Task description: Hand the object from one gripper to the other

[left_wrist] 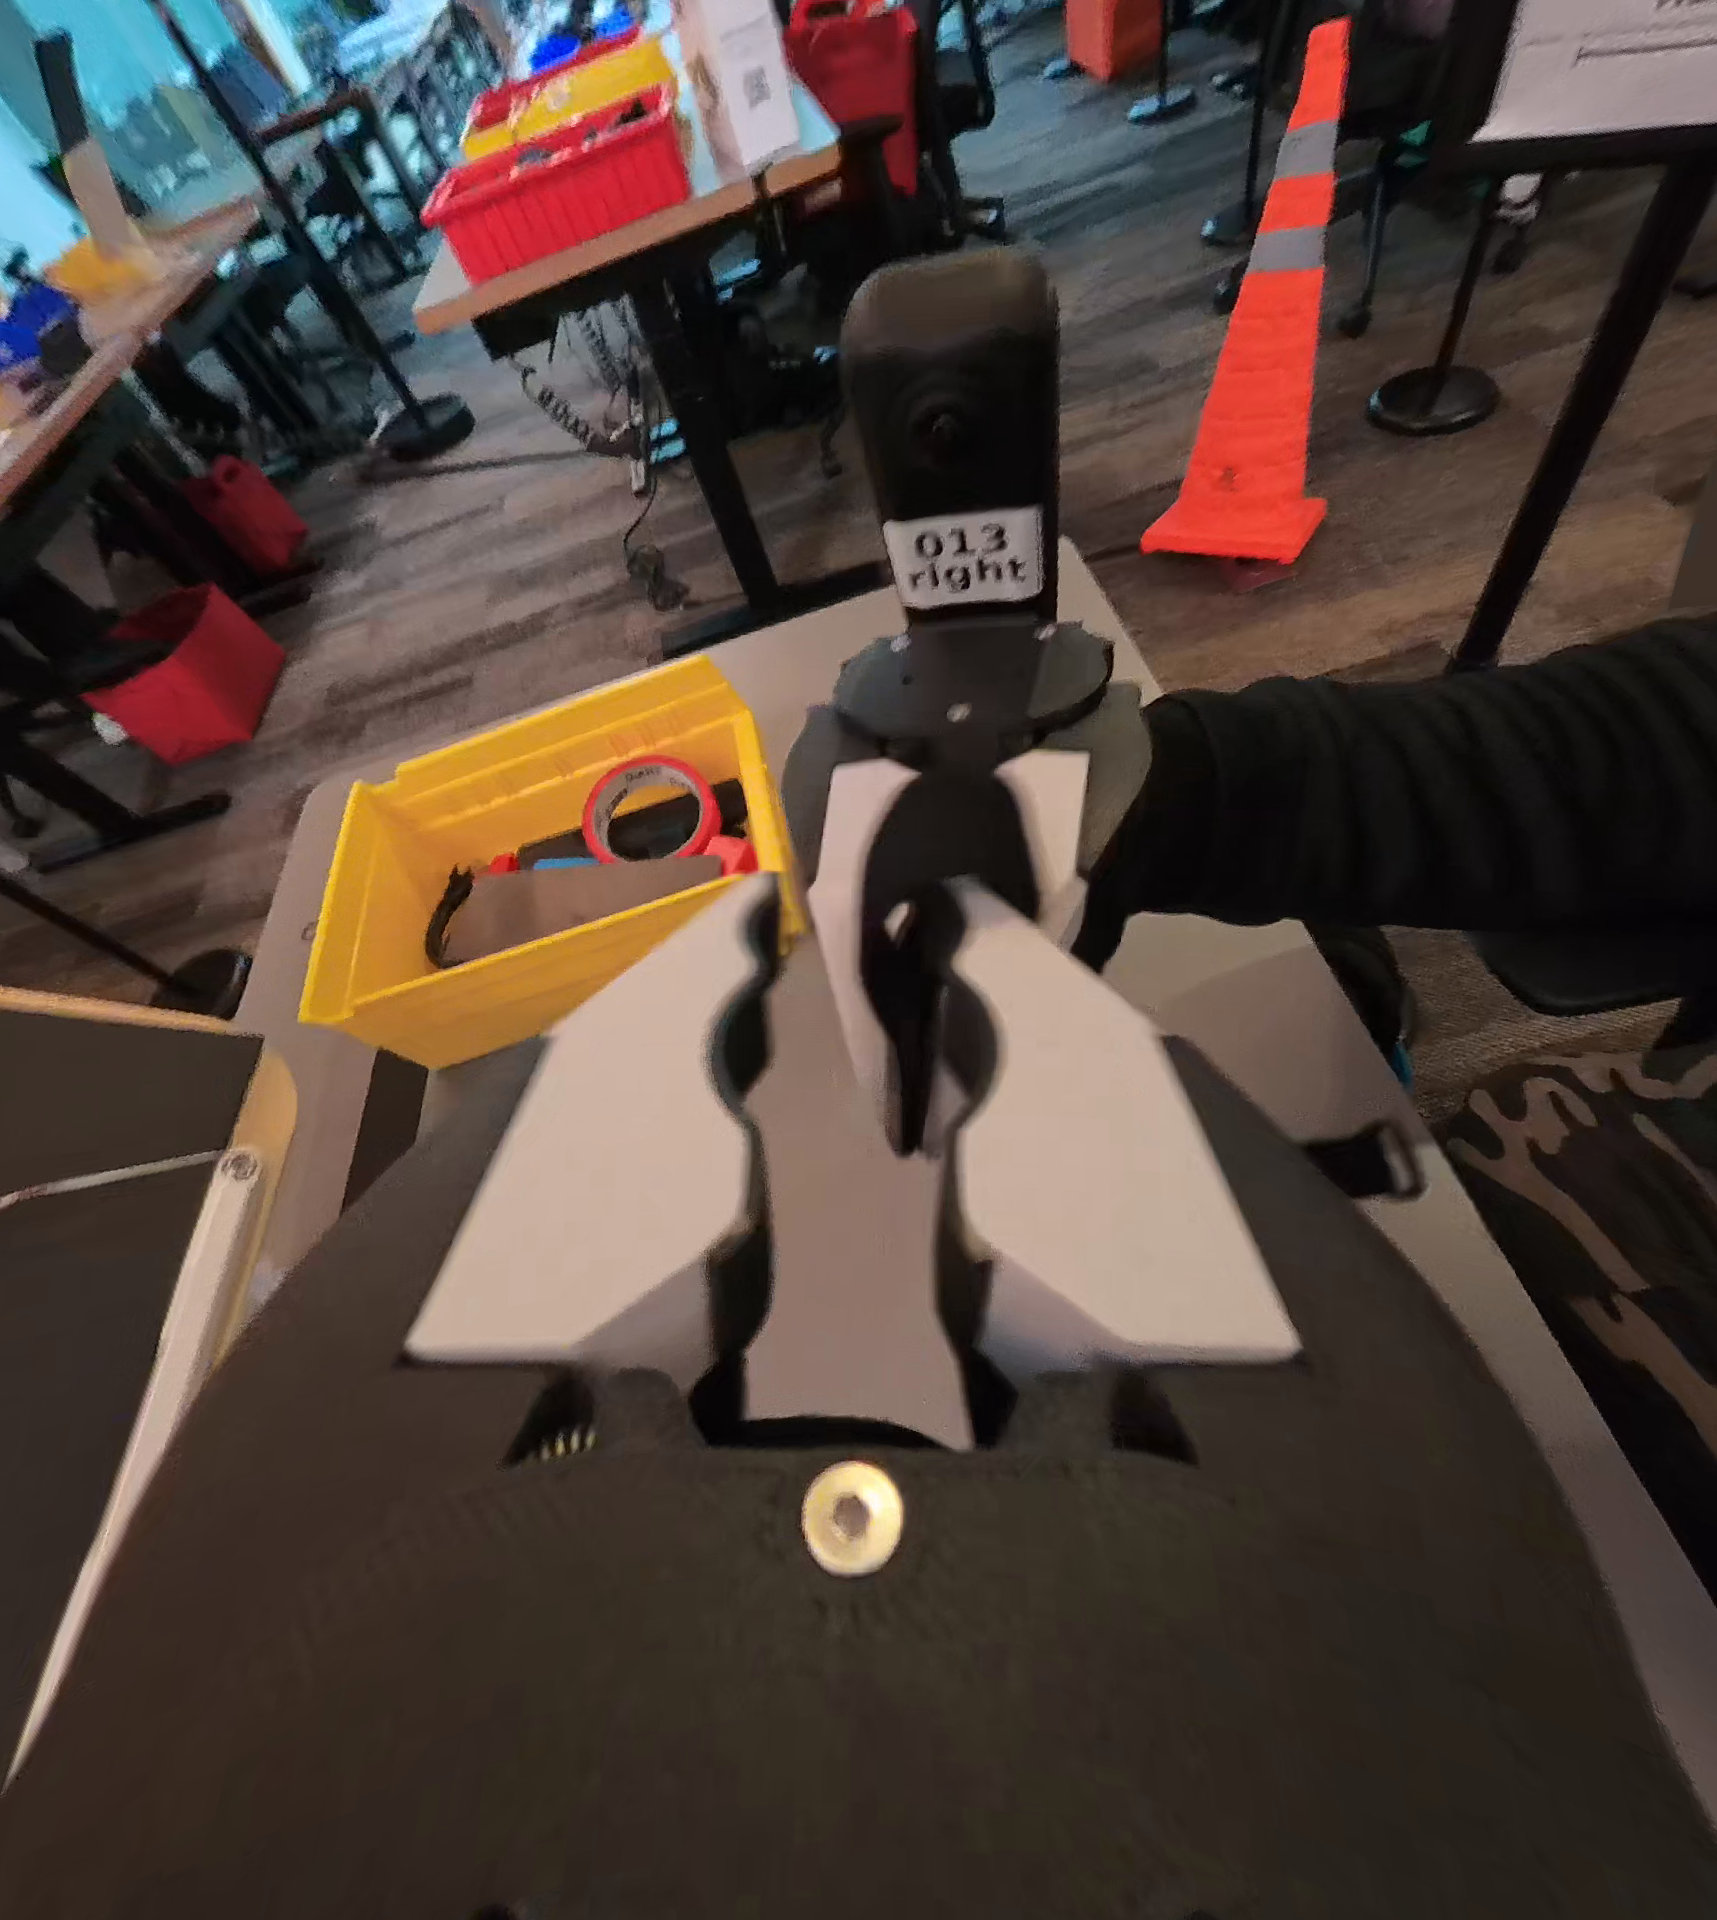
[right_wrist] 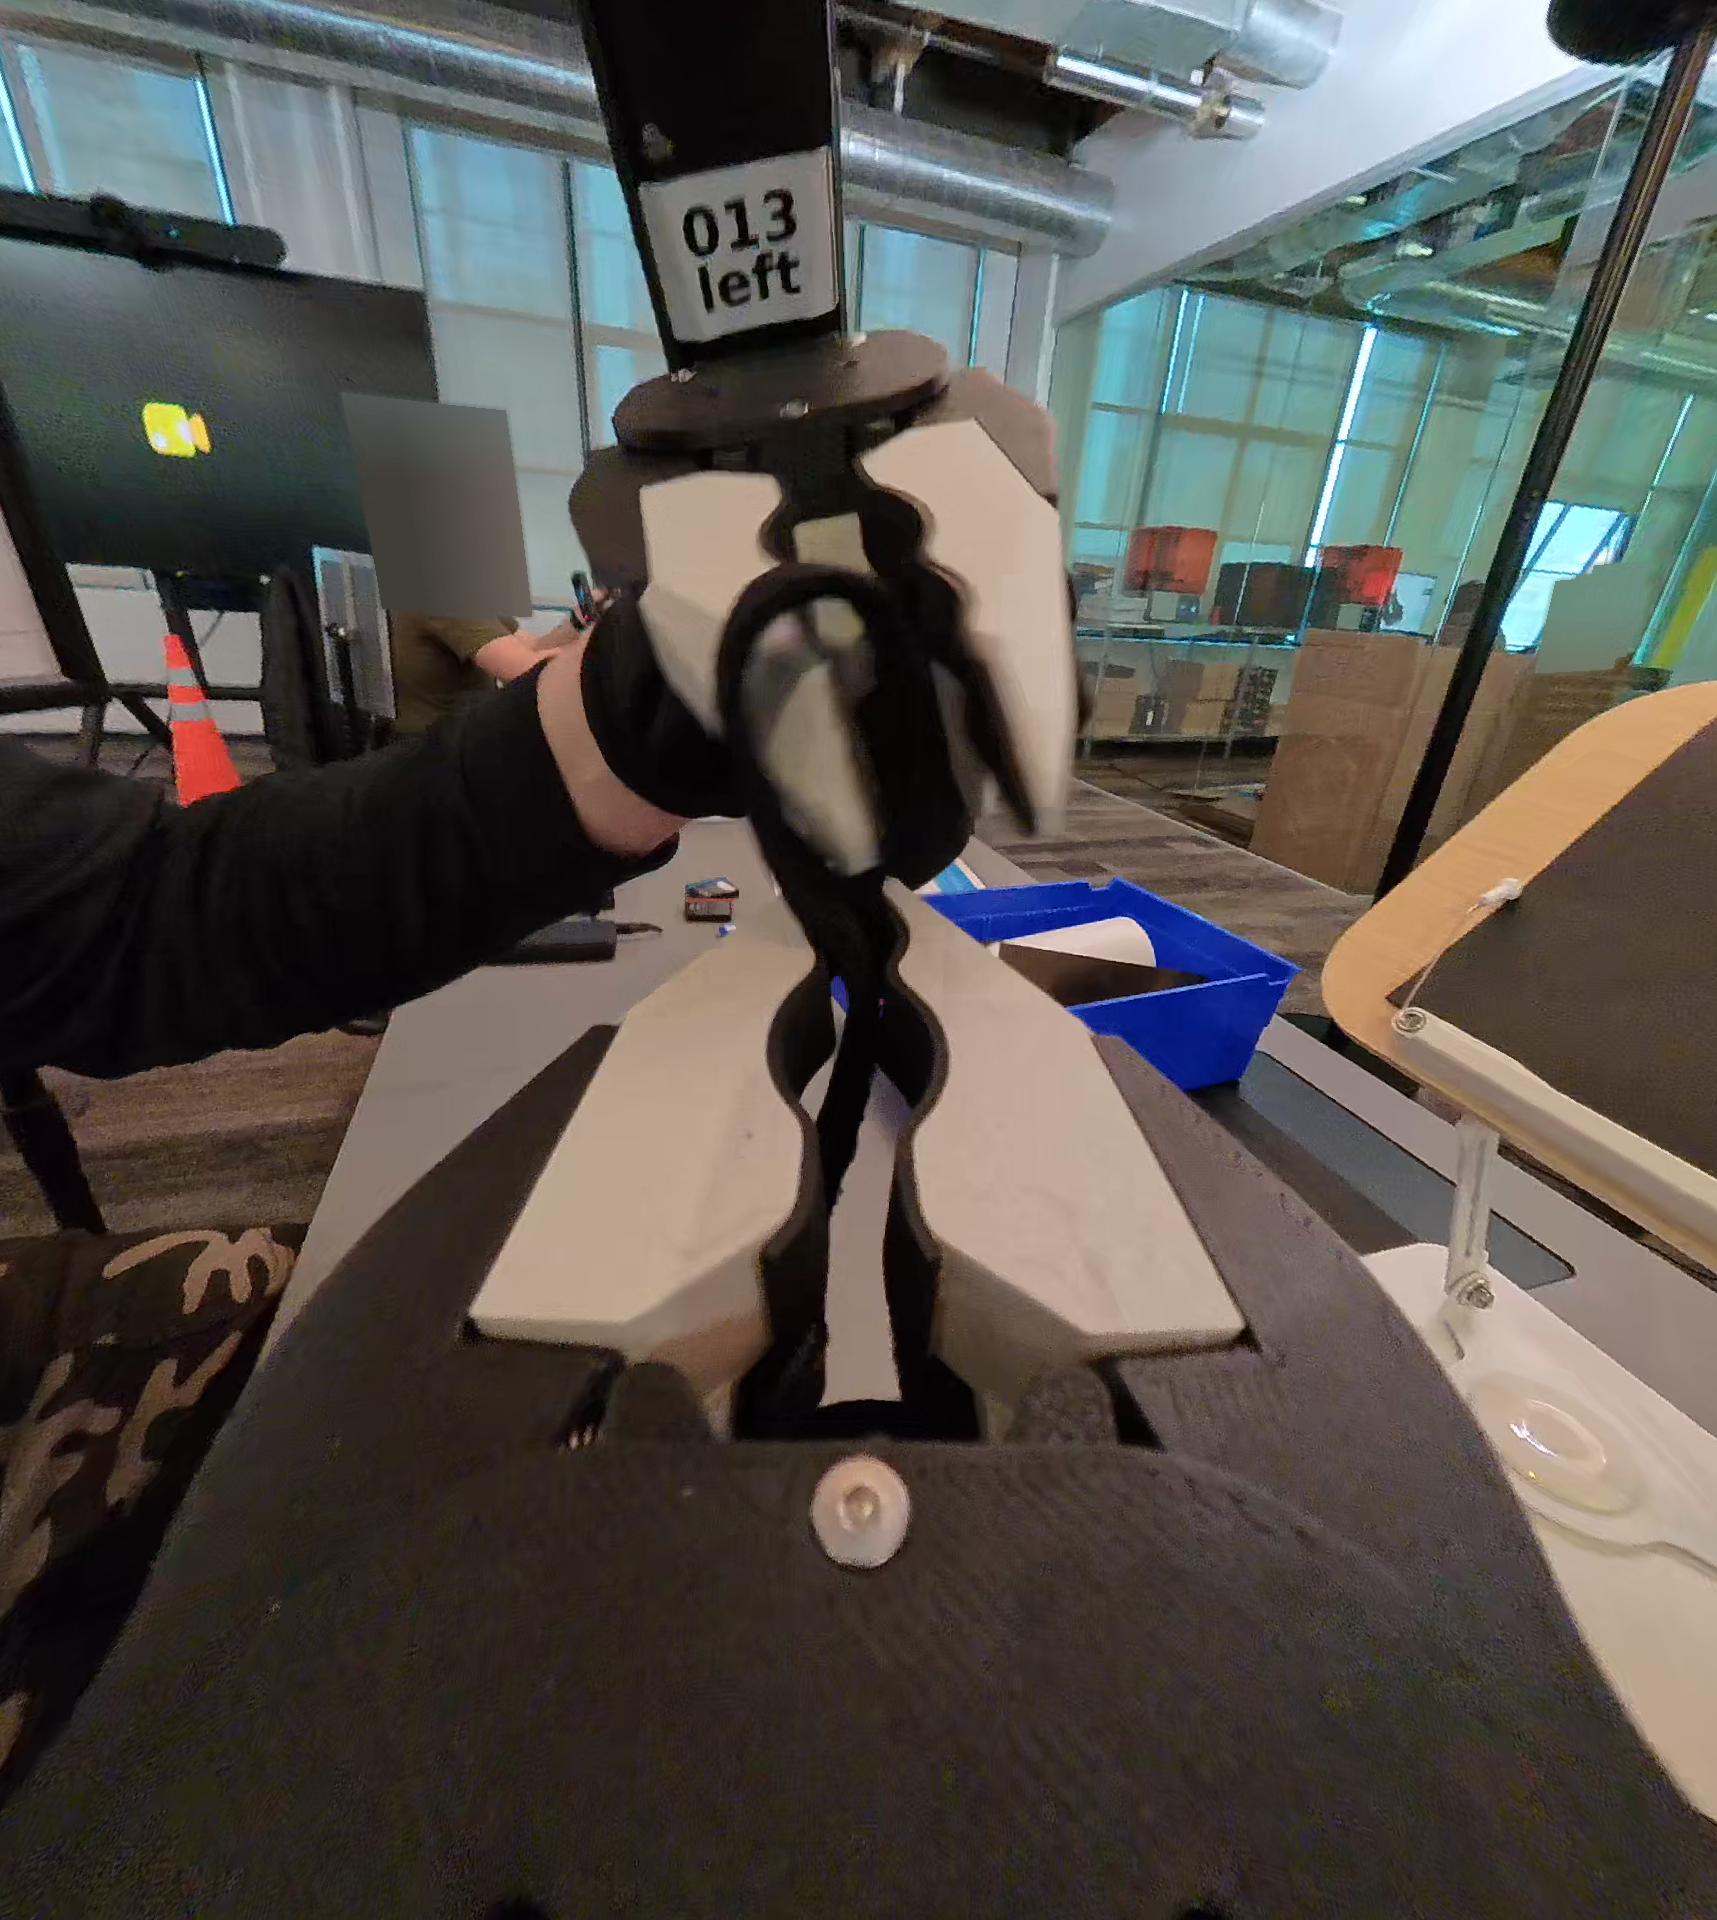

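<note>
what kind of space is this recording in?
Looks like a shared lab or maker workshop: desks with red parts bins, an orange traffic cone, exposed ceiling ducts, glass partitions and a large monitor.

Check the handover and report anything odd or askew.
The black strap is the only oddity: it hangs twisted between the two tongs, one end looped round a finger of the left tongs, not lying flat. The right tongs pinch its lower run. The yellow bin and blue bin sit upright, nothing spilled.
</note>
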Demonstrator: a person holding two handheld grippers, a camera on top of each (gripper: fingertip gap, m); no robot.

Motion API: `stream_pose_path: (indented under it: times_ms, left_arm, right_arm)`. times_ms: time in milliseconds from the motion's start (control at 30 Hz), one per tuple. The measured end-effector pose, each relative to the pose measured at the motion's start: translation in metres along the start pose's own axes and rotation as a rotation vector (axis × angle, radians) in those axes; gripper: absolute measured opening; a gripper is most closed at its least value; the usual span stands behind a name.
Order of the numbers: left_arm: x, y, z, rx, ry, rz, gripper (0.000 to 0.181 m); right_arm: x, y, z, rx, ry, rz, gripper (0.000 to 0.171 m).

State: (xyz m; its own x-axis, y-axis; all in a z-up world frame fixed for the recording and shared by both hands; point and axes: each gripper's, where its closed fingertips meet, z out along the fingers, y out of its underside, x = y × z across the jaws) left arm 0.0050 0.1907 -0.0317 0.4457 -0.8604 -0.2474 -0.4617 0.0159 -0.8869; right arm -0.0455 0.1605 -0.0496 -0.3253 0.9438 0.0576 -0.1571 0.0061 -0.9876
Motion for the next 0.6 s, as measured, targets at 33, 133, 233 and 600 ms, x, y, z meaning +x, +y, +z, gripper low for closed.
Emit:
stream_pose_path:
  times_ms: [33, 133, 233, 600]
  left_arm:
    - [-0.004, 0.003, -0.002, -0.018, -0.029, -0.011, 0.044]
    - [-0.011, 0.007, -0.012, -0.027, -0.061, -0.048, 0.072]
    - [-0.010, 0.017, -0.022, -0.022, -0.050, -0.096, 0.096]
    - [0.013, 0.057, 0.031, 0.058, -0.192, -0.069, 0.064]
  right_arm:
    - [0.001, -0.002, -0.002, 0.008, 0.001, 0.008, 0.000]
    - [0.009, -0.001, -0.009, -0.009, 0.039, 0.002, 0.000]
    - [0.015, -0.013, -0.016, 0.048, 0.065, 0.026, 0.000]
    - [0.022, -0.032, -0.014, 0.067, 0.164, 0.031, 0.000]
